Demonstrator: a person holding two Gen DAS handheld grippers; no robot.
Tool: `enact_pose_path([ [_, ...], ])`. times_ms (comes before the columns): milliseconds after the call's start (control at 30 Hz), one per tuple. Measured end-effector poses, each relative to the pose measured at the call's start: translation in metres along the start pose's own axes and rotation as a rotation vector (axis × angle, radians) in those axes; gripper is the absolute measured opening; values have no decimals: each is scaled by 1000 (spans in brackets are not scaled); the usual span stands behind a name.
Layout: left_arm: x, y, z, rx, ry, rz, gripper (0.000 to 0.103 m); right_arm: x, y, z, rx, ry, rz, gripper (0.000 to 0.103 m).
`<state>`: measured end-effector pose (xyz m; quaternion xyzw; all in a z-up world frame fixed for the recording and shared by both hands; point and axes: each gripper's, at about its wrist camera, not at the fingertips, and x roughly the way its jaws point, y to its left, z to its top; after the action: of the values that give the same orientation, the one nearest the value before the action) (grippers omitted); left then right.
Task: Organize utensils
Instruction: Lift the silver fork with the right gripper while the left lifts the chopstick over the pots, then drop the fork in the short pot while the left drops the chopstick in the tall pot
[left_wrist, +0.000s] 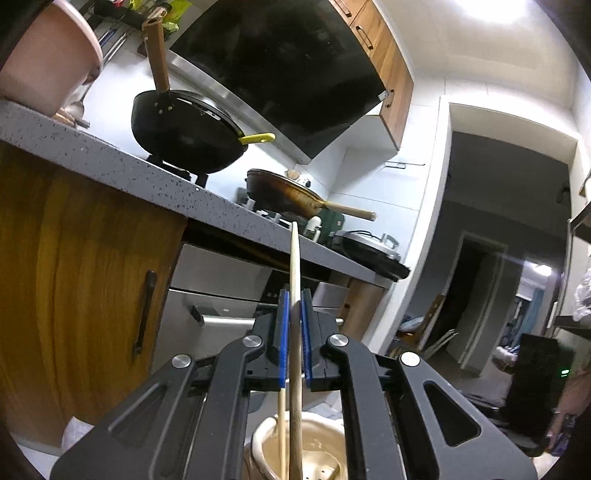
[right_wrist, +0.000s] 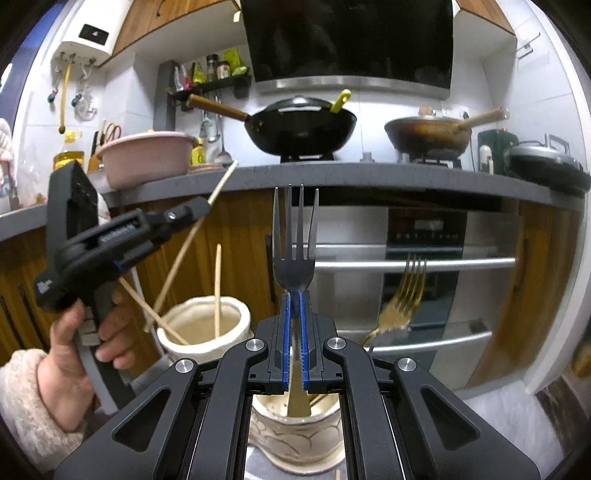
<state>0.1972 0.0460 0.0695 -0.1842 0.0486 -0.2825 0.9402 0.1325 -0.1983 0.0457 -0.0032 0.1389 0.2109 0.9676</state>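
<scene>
My left gripper (left_wrist: 294, 299) is shut on a wooden chopstick (left_wrist: 294, 258); its lower end reaches into a cream ceramic holder (left_wrist: 266, 435) below, where a second chopstick (left_wrist: 282, 424) stands. In the right wrist view the left gripper (right_wrist: 201, 206) holds that chopstick (right_wrist: 184, 251) slanted over a cream holder (right_wrist: 236, 314) with other chopsticks (right_wrist: 218, 284) in it. My right gripper (right_wrist: 294, 295) is shut on a dark metal fork (right_wrist: 295, 236), tines up, its handle going down into a second cream holder (right_wrist: 295, 435) beneath.
A gold fork (right_wrist: 402, 299) leans at the right before the oven (right_wrist: 424, 258). The grey counter (right_wrist: 369, 175) carries a black wok (right_wrist: 299, 129), a brown pan (right_wrist: 428, 134), a pink bowl (right_wrist: 144, 155) and a cooker (right_wrist: 546, 162). Wooden cabinet doors (left_wrist: 74, 258) stand below.
</scene>
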Motion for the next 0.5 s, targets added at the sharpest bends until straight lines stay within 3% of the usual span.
enact_pose_path([
  [500,-2,-2,-13,23,53,-13,6,15,-5,-17,16,78,23,5],
])
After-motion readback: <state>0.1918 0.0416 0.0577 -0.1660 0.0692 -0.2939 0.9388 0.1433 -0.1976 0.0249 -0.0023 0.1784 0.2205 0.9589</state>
